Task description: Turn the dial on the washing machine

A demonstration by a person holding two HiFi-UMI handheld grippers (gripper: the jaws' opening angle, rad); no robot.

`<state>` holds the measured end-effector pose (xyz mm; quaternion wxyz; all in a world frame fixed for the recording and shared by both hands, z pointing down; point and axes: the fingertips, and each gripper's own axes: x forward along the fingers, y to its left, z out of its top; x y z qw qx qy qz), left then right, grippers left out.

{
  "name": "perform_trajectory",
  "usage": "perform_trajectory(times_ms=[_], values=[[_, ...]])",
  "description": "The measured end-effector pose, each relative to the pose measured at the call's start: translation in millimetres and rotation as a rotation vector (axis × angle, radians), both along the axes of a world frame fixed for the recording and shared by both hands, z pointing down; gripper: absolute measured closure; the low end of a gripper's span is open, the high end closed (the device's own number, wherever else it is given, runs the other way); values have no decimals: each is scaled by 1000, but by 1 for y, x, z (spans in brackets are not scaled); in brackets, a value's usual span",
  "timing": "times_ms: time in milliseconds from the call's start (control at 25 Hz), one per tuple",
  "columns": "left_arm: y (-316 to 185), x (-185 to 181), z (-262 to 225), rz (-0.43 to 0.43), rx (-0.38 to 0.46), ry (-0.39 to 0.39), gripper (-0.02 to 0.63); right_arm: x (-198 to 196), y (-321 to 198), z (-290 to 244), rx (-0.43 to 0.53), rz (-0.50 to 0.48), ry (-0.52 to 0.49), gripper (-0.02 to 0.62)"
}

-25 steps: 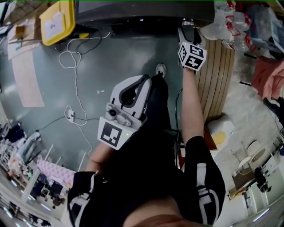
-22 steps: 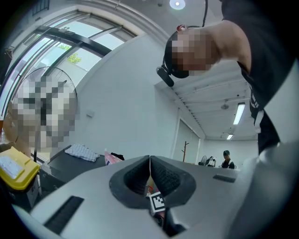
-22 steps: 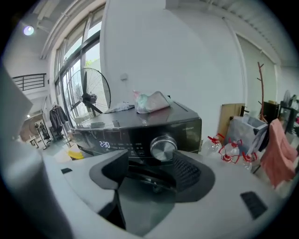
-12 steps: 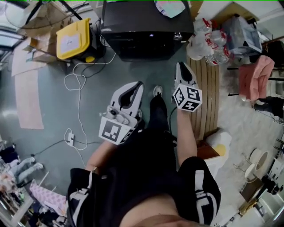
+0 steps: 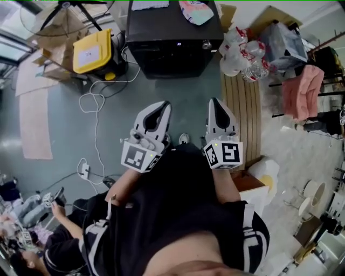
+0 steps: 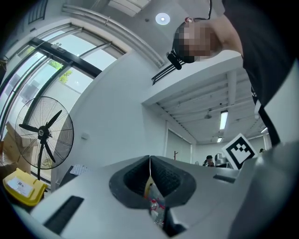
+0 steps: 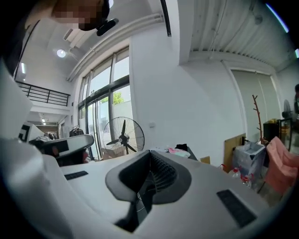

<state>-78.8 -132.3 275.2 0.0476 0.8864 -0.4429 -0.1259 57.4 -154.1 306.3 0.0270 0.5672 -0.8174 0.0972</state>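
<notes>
Well, both grippers sit drawn in close to the person's body, side by side above the grey-green floor (image 5: 183,102) and pointing toward the washing machine (image 5: 173,51), which stands well apart from them at the far side of the head view. The left gripper (image 5: 161,105) has its jaws pressed together with nothing between them, and the right gripper (image 5: 214,101) is likewise closed on nothing, its ribbed pads meeting tip to tip (each gripper's own view shows the dark pads joined along a single seam). The dial (image 5: 206,45) is a small silvery knob near the right end of the machine's dark front panel, and neither gripper touches it. A pale patterned cloth (image 5: 197,11) lies on the machine's top. To the machine's left sits a yellow box (image 5: 92,51), with a white cable (image 5: 95,116) looping across the floor below it. A slatted wooden board (image 5: 243,108) lies to the right of the right gripper, with wrapped water bottles (image 5: 245,54) at its far end.
</notes>
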Motion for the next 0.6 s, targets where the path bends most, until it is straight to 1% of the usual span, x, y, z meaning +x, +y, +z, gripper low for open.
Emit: perform_trajectory(times_ms=[200,320,600], values=[[9,14,-1,-35,-10,7,583,5,23,11,-22,-31,10,569],[10,20,3,-44,-16,-9,583,9,26,14,-14,-48,5,570],[14,26,2,-66,-17,-19,583,17,28,11,-4,-71,8,571]])
